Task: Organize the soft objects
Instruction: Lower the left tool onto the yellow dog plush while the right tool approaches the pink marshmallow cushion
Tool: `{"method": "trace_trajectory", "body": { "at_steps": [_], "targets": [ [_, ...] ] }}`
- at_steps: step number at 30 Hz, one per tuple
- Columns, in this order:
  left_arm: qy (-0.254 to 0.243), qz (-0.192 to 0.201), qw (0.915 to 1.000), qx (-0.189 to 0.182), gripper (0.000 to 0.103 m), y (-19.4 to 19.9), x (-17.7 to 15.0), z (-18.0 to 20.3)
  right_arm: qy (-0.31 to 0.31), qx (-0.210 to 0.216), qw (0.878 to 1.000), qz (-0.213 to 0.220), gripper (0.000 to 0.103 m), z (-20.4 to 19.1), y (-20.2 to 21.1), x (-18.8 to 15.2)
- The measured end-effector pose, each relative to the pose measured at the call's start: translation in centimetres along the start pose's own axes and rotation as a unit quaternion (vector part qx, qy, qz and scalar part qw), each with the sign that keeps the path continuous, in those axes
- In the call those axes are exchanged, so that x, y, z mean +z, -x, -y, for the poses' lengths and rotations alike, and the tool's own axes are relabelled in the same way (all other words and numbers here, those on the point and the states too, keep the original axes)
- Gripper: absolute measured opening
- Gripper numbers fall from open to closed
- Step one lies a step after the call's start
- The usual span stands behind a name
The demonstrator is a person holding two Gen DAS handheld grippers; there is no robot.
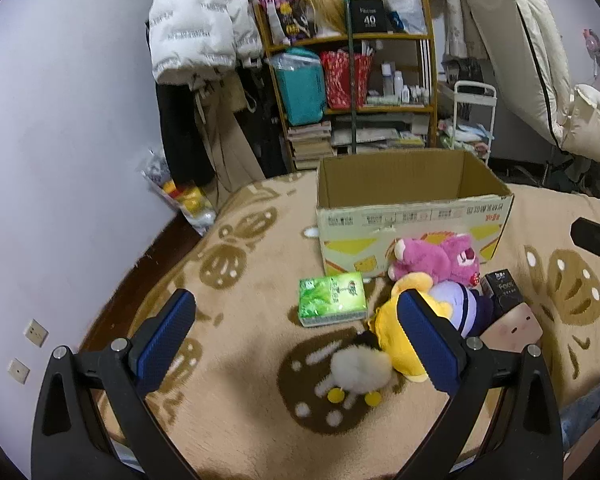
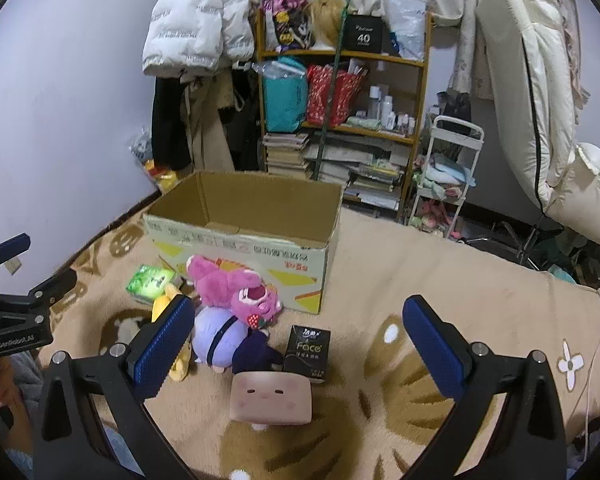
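An open cardboard box (image 1: 412, 216) (image 2: 244, 236) stands on the beige blanket, empty as far as I can see. In front of it lie a pink plush bear (image 1: 436, 260) (image 2: 236, 288), a purple plush (image 1: 460, 308) (image 2: 220, 340), a yellow plush (image 1: 396, 340) (image 2: 162, 306), a white fluffy plush (image 1: 360, 372), a pink square face cushion (image 1: 512, 326) (image 2: 272, 398), a green tissue pack (image 1: 332, 298) (image 2: 150, 280) and a black Face tissue pack (image 1: 504, 290) (image 2: 306, 354). My left gripper (image 1: 296, 340) is open above the white plush. My right gripper (image 2: 300, 340) is open above the face cushion.
A wooden shelf (image 1: 352, 72) (image 2: 340, 92) with bags, books and bottles stands behind the bed. Coats hang on the left wall (image 1: 200, 32). A white trolley (image 2: 444, 176) and a cream mattress (image 2: 540, 80) are at the right. The blanket (image 2: 460, 264) spreads right of the box.
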State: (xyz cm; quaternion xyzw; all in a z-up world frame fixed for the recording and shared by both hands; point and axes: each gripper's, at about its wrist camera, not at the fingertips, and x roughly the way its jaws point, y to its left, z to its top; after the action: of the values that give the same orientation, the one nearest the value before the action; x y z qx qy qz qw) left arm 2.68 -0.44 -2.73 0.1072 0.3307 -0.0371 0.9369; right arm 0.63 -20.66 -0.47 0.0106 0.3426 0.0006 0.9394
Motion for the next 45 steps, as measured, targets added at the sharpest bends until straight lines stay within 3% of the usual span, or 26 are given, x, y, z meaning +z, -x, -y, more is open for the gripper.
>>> {"method": "trace_trajectory", "body": {
  "at_steps": [8,18,29,39,45],
  "targets": [
    [0.004,-0.037,0.9987,-0.035,0.1,-1.7,-0.2,0.7,0.01,0.015,0.997,-0.07,0.103,-0.5,-2.8,0.0],
    [-0.039,-0.061,0.9954,-0.063,0.1,-3.3,-0.3,4.6,-0.016,0.016,0.986,-0.164,0.103,0.3,-7.1,-1.2],
    [-0.067,-0.094,0.99,-0.082,0.1,-5.7,-0.9,6.9,-0.058,0.02,0.975,-0.212,0.103,1.6,-9.6,-2.0],
    [-0.119,-0.106,0.9829,-0.092,0.1,-6.5,-2.0,9.3,-0.041,0.024,0.968,-0.248,0.103,1.1,-10.8,-3.0],
    [-0.108,-0.139,0.9802,-0.091,0.1,-8.5,-2.4,9.2,-0.037,0.023,0.965,-0.26,0.103,0.8,-11.1,-3.6]
  ]
}}
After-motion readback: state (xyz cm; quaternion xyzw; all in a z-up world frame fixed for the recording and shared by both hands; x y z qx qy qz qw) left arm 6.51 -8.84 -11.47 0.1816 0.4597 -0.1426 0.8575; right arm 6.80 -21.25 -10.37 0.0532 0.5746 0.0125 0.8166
